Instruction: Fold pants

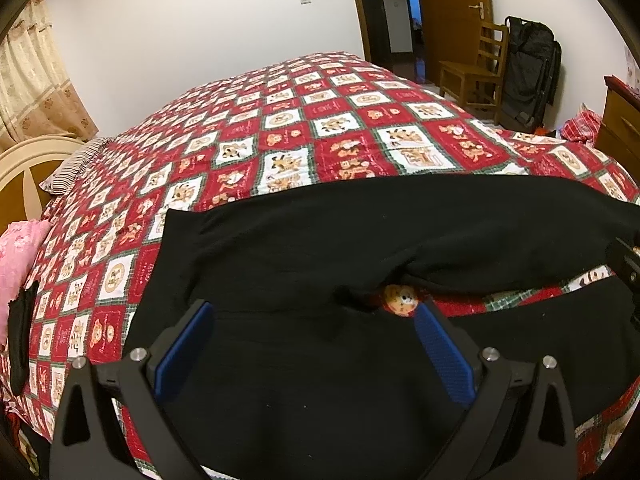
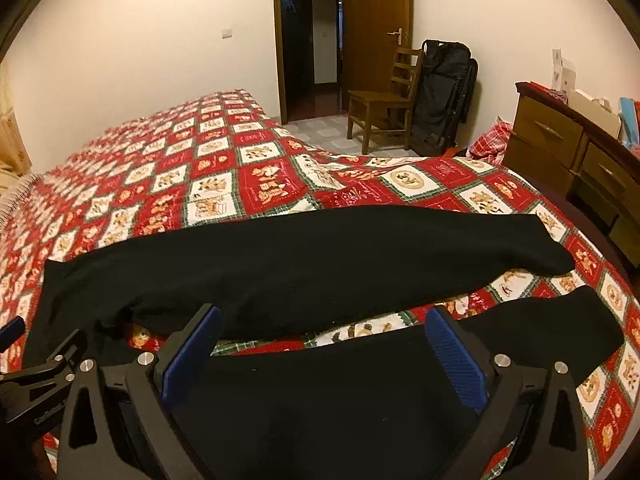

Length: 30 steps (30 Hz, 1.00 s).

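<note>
Black pants (image 1: 360, 240) lie spread on the red patterned bedspread (image 1: 280, 128), waist to the left, both legs running to the right with a gap of bedspread between them. In the right wrist view the far leg (image 2: 304, 256) and the near leg (image 2: 540, 328) lie apart. My left gripper (image 1: 314, 312) is open over the crotch and near leg, nothing between its blue pads (image 1: 444, 356). My right gripper (image 2: 320, 320) is open over the near leg, also empty. The left gripper shows at the right wrist view's left edge (image 2: 36, 368).
A pink cloth (image 1: 16, 260) and a striped pillow (image 1: 72, 164) lie at the bed's left. A wooden chair (image 2: 380, 100), a black bag (image 2: 444, 92) and an open doorway (image 2: 308, 40) stand beyond the bed. A wooden dresser (image 2: 580, 152) stands on the right.
</note>
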Motion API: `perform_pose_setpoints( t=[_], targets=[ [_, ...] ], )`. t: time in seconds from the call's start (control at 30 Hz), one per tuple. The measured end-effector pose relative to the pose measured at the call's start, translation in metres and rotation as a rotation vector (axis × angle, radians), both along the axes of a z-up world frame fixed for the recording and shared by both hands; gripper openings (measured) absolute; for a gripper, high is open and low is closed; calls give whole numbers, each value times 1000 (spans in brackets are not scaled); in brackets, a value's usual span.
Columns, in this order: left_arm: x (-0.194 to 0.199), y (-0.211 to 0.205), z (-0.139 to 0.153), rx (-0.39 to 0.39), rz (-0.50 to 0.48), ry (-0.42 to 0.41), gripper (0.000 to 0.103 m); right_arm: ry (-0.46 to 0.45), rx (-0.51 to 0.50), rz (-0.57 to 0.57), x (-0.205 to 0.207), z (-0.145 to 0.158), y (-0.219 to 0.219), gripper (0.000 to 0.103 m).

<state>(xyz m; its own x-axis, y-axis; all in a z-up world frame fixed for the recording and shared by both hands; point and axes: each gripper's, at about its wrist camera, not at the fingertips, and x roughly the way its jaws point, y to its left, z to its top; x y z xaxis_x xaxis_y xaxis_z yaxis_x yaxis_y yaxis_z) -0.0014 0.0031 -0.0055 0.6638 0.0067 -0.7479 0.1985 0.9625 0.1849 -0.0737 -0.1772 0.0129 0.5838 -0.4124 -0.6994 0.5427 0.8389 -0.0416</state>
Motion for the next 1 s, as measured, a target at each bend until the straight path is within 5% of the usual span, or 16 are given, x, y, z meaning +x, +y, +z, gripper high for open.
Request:
perform_pose_setpoints(
  t=[0.33, 1.0],
  targets=[
    [3, 2, -5, -3, 14, 24, 102, 112, -106, -21, 23, -10, 10, 102],
    [9, 8, -10, 5, 26, 35, 102, 128, -39, 12, 30, -18, 14, 102]
  ],
)
